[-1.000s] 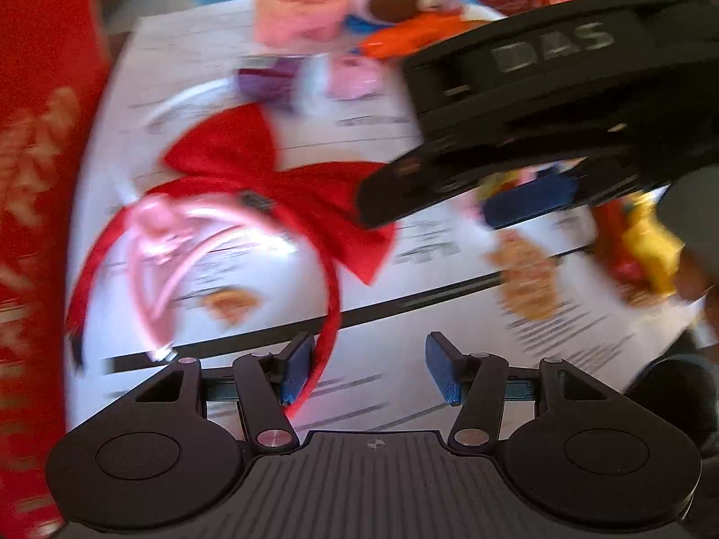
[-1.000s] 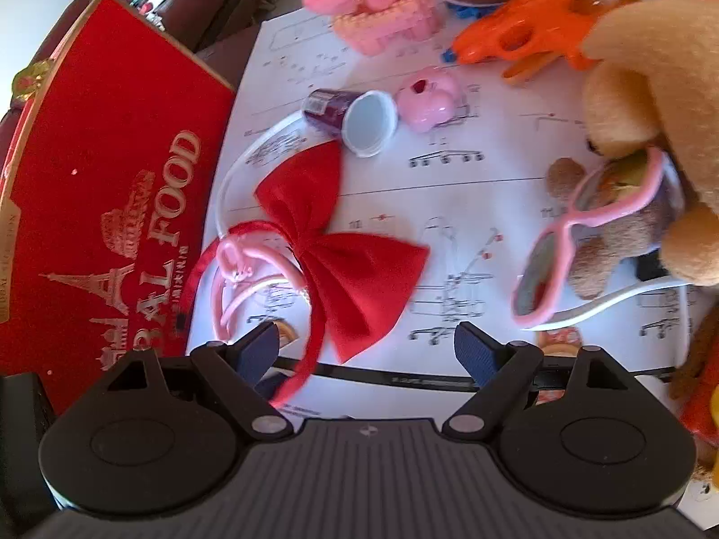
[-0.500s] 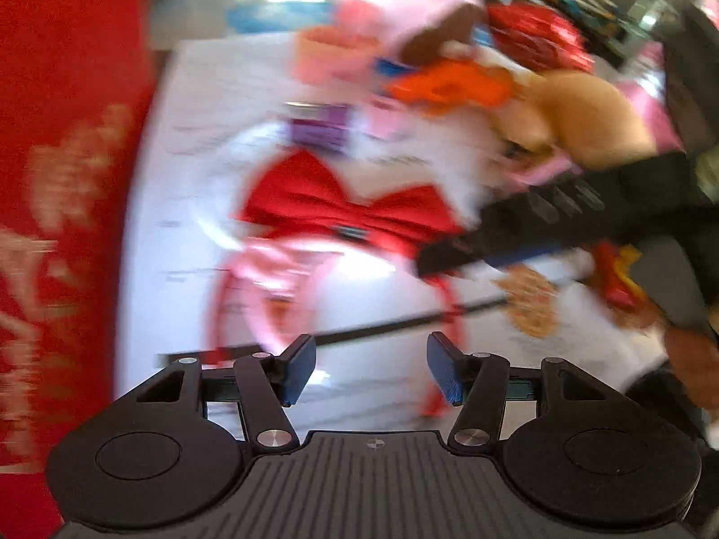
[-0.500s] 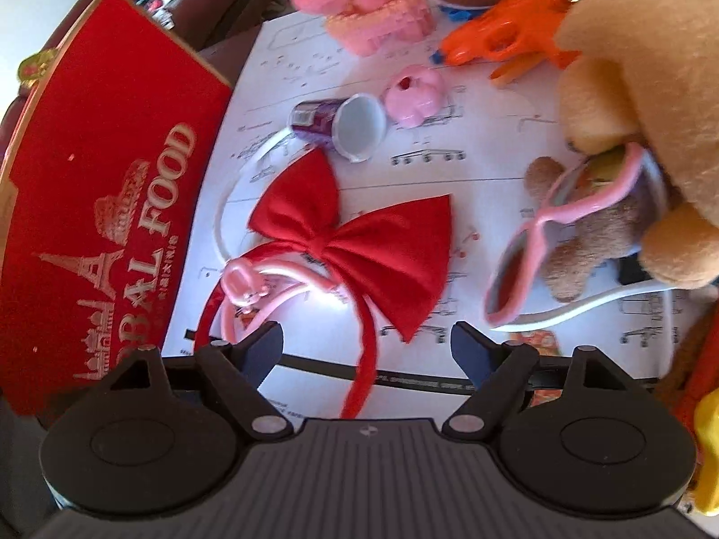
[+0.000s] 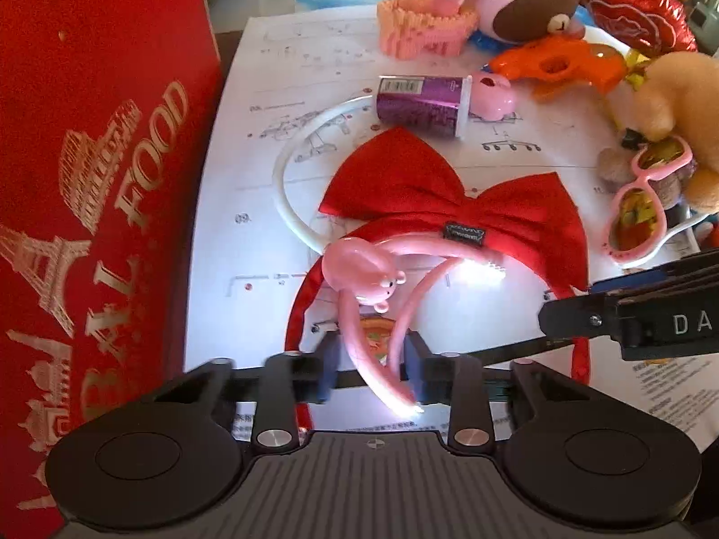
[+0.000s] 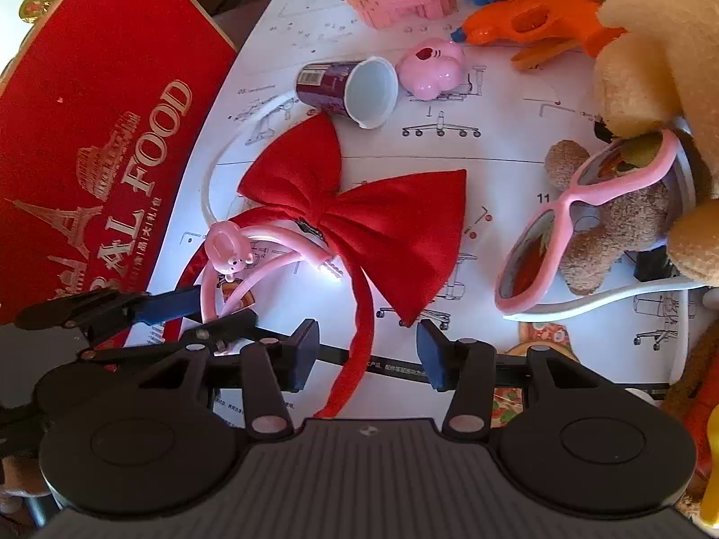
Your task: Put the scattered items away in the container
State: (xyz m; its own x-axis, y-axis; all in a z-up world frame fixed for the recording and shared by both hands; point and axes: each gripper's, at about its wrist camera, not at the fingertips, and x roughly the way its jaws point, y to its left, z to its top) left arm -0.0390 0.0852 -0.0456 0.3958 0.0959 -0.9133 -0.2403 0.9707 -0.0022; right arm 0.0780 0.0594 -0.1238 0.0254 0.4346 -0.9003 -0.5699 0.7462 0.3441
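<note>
A red bow headband lies on white instruction sheets, with a pink pig headband lying across it. My left gripper has its pads around both ends of the pink headband's band, nearly shut on it. It also shows in the right wrist view. My right gripper is open, with the red headband's band running between its fingers. A red box marked "ROYAL FOOD" stands at the left.
A purple cup on its side, a white hoop, a pink pig toy, an orange toy, a pink block castle, plush toys and pink goggles crowd the far and right sides.
My left gripper moved forward and left onto the pink headband and narrowed around it. My right gripper moved closer to the red headband and narrowed; its band now lies between the fingers.
</note>
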